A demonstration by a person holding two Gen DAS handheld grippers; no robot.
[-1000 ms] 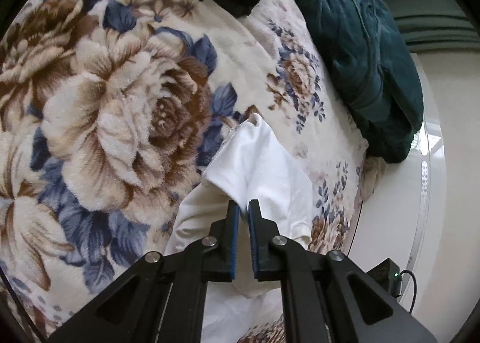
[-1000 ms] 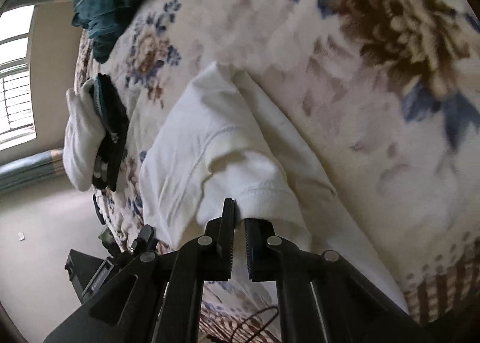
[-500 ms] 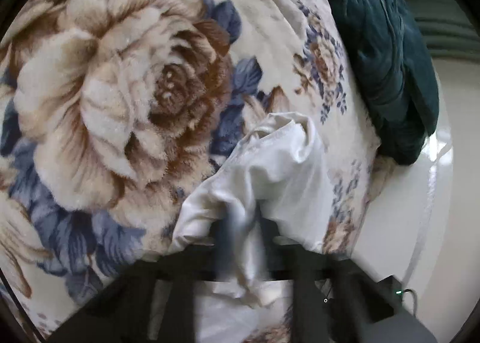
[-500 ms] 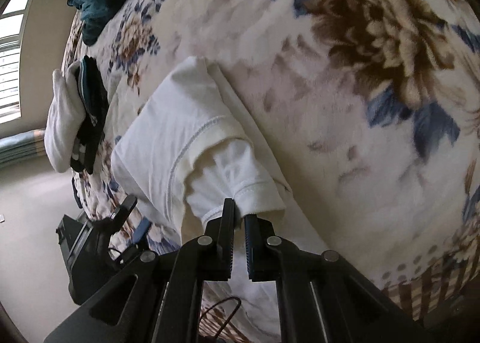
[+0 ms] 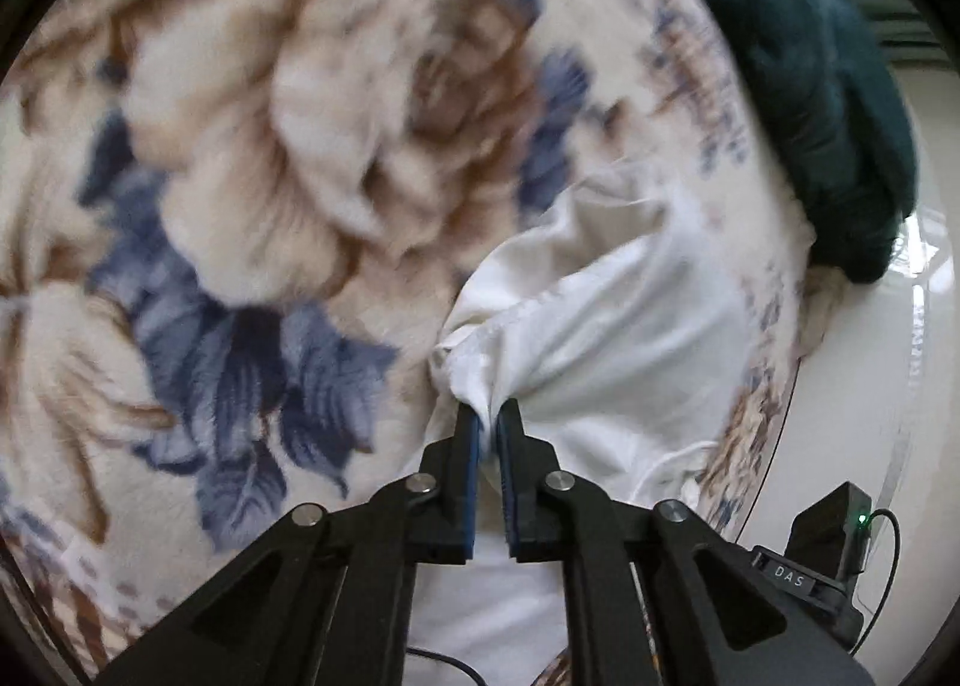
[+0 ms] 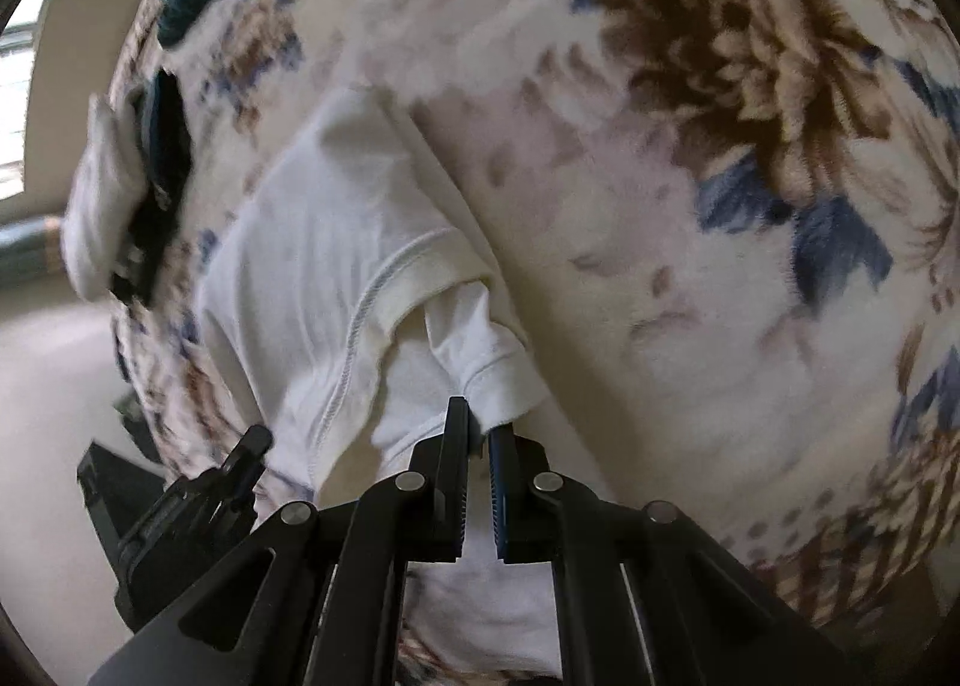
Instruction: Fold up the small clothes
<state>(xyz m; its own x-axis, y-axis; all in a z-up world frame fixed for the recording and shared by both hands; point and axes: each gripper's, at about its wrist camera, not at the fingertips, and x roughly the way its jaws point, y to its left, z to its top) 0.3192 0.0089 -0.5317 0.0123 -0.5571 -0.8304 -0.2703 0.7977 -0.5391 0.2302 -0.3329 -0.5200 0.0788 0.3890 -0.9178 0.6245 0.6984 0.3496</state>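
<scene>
Fingers first, since they sat closest to the lenses: our left gripper (image 5: 491, 416) had its blue pads pinched nearly together on a bunched corner of the white shirt (image 5: 606, 326), and our right gripper (image 6: 477, 416) was clamped just as narrow on the hemmed cuff of the shirt's sleeve (image 6: 486, 362). So we were holding the garment at two points, both tools aimed steeply down at the bed.

From the right wrist view we could see what mattered for the next move. The shirt (image 6: 324, 266) ran away from the fingers as a long strip, up and to the left in the picture, toward the bed's edge. The sleeve we held was doubled back over the body panel, with the curved seam (image 6: 360, 302) just left of our pinch. So the long axis pointed away from the right hand, and the bulk of the cloth lay left of and beyond it.

From the left wrist view the cloth fanned out up and to the right of the fingers, rumpled rather than flat. The picture was smeared, so we couldn't read the edges well. We'd guess the fold needed both held points carried across that long axis and laid down flat.

Further out was the floral blanket (image 6: 690, 278), and beyond that a dark teal garment (image 5: 810, 116) near the far edge, plus a white and black pile (image 6: 120, 194), well apart from ours.
</scene>
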